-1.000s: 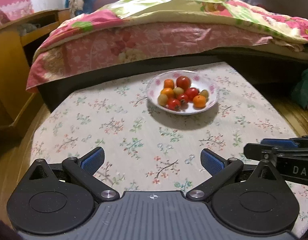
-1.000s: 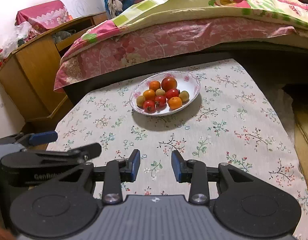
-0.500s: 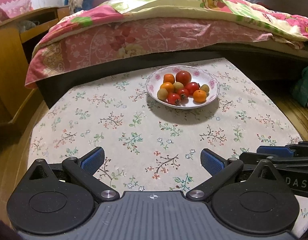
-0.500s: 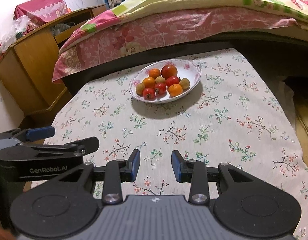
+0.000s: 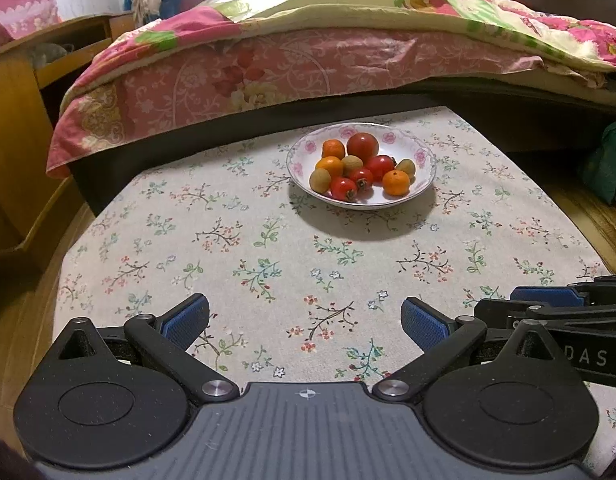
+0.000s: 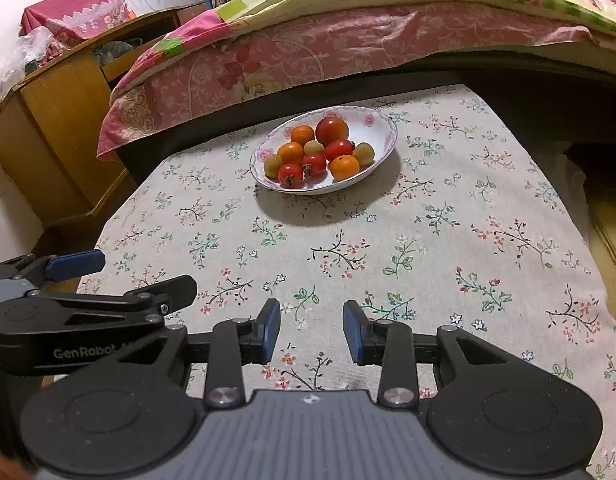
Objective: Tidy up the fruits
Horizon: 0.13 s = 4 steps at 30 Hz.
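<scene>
Left view: the left gripper (image 5: pixel 304 318) is wide apart, holding nothing. All the fruits (image 5: pixel 359 172) sit in the plate (image 5: pixel 423 160) far ahead.

Right view: the right gripper (image 6: pixel 311 330) is apart and holding nothing. Sorting could be done or waiting.

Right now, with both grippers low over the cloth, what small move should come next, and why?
Hard to say: all the fruits already lie together in the plate, which fits sorting about to begin or already ended. Both the left gripper and the right gripper are open, empty and short of it. Probably hold there.
</scene>
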Tool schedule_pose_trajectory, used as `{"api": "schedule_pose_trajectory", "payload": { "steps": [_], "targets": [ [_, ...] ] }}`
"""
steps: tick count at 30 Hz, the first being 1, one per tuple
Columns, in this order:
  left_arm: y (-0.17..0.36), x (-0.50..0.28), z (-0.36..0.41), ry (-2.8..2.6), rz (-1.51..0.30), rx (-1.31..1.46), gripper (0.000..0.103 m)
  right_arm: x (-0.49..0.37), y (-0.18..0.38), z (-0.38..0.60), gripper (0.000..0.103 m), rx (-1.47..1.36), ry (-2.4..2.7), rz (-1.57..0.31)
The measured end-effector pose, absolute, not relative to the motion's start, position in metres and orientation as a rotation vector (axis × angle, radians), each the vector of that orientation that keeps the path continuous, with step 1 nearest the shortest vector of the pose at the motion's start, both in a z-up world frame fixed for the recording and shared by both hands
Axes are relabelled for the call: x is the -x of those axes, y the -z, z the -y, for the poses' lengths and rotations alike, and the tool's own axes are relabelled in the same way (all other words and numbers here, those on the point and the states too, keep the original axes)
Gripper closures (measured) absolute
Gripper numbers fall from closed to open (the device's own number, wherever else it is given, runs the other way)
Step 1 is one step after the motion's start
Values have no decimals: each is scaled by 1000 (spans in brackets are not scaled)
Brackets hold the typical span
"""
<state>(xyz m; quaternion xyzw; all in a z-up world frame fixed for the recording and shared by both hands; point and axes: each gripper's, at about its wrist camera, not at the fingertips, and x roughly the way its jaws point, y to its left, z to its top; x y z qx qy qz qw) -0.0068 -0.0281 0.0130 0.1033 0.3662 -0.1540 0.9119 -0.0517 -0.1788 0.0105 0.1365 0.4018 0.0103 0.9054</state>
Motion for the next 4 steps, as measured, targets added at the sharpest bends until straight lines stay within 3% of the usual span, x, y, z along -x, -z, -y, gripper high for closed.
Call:
{"api": "schedule_pose_trajectory", "payload": {
  "steps": [4],
  "targets": [
    [-12,7,29,312,-755,-218,0,51,-9,178,69,-281,-25,-835]
  ]
}}
